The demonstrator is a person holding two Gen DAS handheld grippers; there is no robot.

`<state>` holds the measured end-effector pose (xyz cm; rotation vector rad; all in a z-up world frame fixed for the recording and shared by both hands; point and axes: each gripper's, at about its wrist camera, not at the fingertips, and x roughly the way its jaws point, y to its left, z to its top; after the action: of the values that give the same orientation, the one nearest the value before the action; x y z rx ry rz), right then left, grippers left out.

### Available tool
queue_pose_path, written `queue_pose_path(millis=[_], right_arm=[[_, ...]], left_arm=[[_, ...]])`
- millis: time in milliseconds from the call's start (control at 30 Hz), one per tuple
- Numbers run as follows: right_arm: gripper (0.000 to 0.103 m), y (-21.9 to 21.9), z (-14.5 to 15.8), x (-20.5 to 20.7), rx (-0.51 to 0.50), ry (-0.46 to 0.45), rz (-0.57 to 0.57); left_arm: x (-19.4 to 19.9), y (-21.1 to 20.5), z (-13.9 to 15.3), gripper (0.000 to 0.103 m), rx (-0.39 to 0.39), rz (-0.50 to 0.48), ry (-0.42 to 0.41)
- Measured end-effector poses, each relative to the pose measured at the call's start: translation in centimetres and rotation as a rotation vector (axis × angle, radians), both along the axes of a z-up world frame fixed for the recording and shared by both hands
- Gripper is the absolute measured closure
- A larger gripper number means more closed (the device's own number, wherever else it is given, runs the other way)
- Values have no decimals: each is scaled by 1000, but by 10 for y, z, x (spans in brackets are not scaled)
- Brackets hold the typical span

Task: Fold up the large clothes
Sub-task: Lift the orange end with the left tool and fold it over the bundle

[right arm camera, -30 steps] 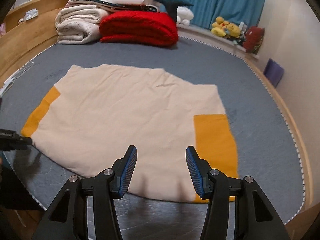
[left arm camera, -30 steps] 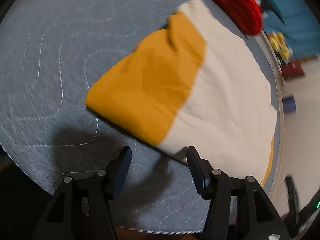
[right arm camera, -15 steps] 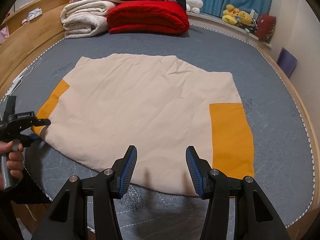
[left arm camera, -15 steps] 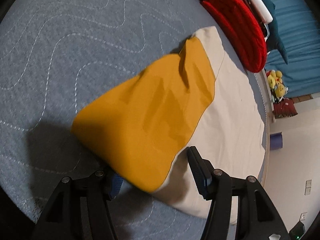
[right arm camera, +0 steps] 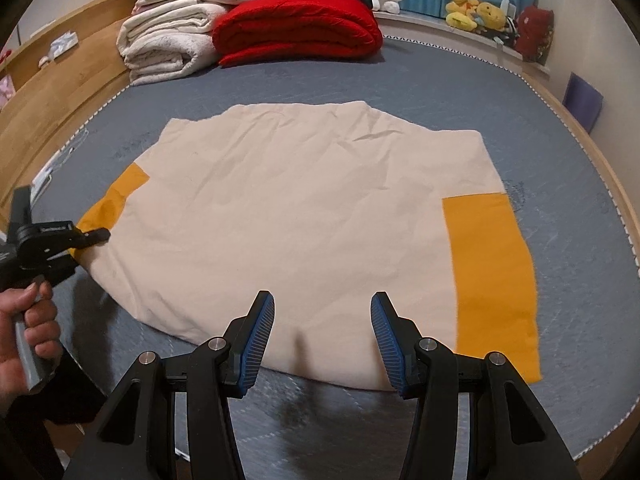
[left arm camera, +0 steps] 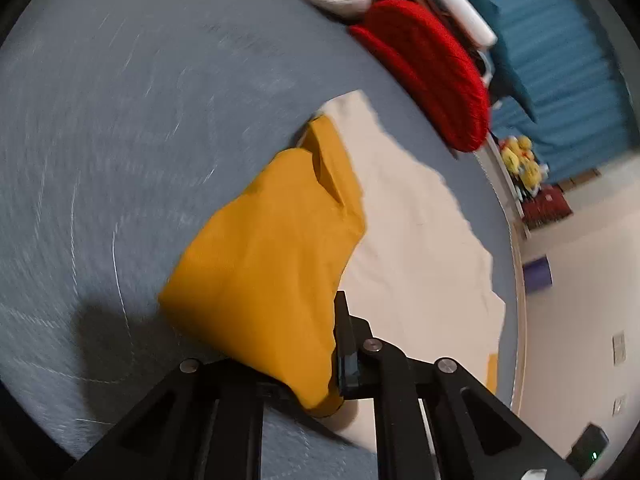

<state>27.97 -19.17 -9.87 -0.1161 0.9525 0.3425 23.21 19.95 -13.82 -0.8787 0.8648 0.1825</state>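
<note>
The large cream cotton garment with mustard-yellow sleeves (right arm camera: pixel 304 216) lies spread flat, with a few light creases, in the middle of the grey quilted bed (right arm camera: pixel 420 80), its hem toward the near edge and one yellow sleeve at each side. The left gripper (right arm camera: pixel 90 237), held in the person's left hand (right arm camera: pixel 28 328), has the left yellow sleeve (left arm camera: pixel 256 264) between its jaws; the jaws are closing on the cloth, and the sleeve already rises in a fold from the bed. The right gripper (right arm camera: pixel 322 330) hovers above the hem with its jaws open and empty, closing only slightly. The step in hand seems to be folding the left sleeve inward over the body. To do it well, I think the left jaws should hold both layers of the sleeve firmly before they lift more, then carry it low across the cream part so that the fold line stays straight along the side. The right gripper could press the hem or the body to stop the whole garment from sliding on the smooth quilt. Far behind, the folded red blanket (right arm camera: pixel 298 26) and the folded white towels (right arm camera: pixel 168 42) are well apart and do not disturb the work.
</note>
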Motion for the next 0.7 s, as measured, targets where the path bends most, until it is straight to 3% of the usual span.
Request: queue_pose_path(millis=[167, 267, 367, 433, 533, 633, 700], right_arm=[[68, 15, 5, 5, 81, 8, -1], [72, 27, 9, 5, 140, 11, 23], [73, 44, 10, 1, 175, 9, 75], [73, 63, 11, -6, 188, 3, 142], [73, 91, 6, -13, 184, 16, 233], [73, 116, -13, -13, 139, 74, 269], [73, 130, -35, -7, 64, 139, 259]], left_arm=[[2, 10, 65, 93, 131, -125, -28], [-5, 23, 88, 93, 192, -178, -20], [-15, 29, 93, 93, 235, -227, -16], [-22, 25, 85, 93, 305, -266, -24], [-22, 30, 69, 93, 228, -214, -5], [-18, 17, 75, 93, 321, -230, 3], [-15, 5, 78, 93, 342, -259, -14]])
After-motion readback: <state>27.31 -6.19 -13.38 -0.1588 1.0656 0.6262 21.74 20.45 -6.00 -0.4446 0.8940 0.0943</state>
